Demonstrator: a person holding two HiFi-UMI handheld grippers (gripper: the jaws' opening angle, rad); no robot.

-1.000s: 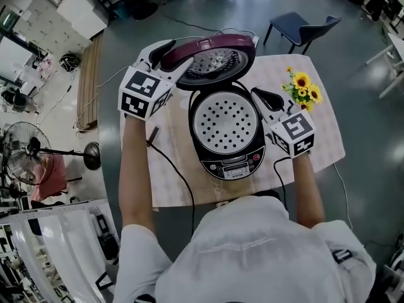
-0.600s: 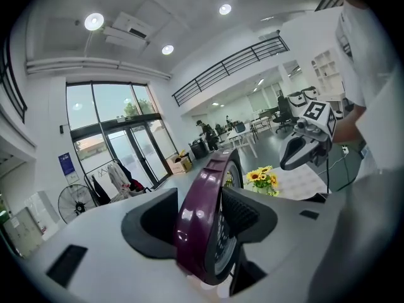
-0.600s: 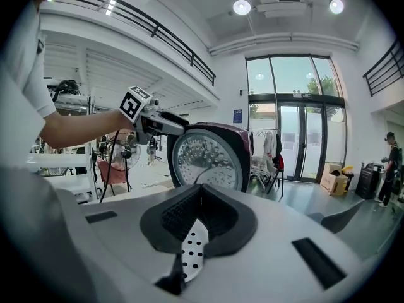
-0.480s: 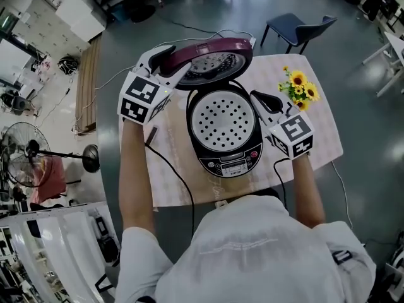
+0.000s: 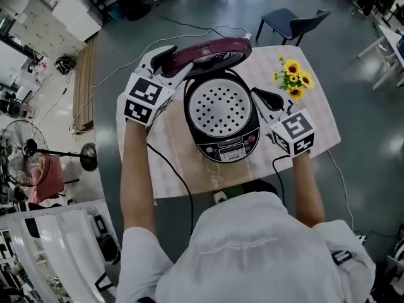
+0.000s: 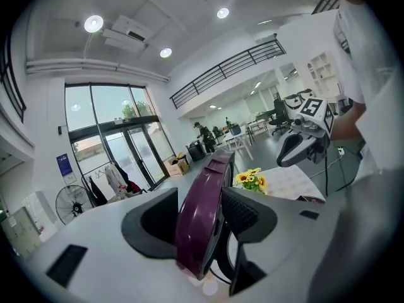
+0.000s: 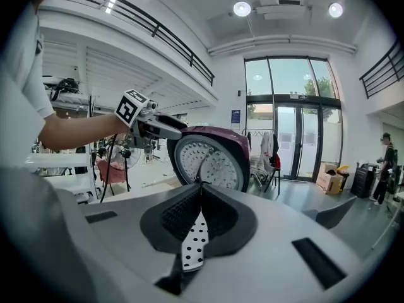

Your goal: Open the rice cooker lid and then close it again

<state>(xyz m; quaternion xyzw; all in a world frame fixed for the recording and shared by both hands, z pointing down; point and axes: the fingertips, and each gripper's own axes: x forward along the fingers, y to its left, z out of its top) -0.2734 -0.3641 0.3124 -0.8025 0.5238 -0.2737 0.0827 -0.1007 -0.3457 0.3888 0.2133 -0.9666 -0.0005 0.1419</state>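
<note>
On the counter (image 5: 322, 106), rice cooker lid (image 5: 208, 48) stands open, closing pending: left gripper (image 5: 165, 60) jaws, just tightened, grasp its rim; right gripper (image 5: 260, 95) clenched, empty.

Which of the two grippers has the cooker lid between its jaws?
The left gripper: its jaws have just been closing and clamp the edge of the purple lid. The right gripper has its jaws together on nothing.
</note>
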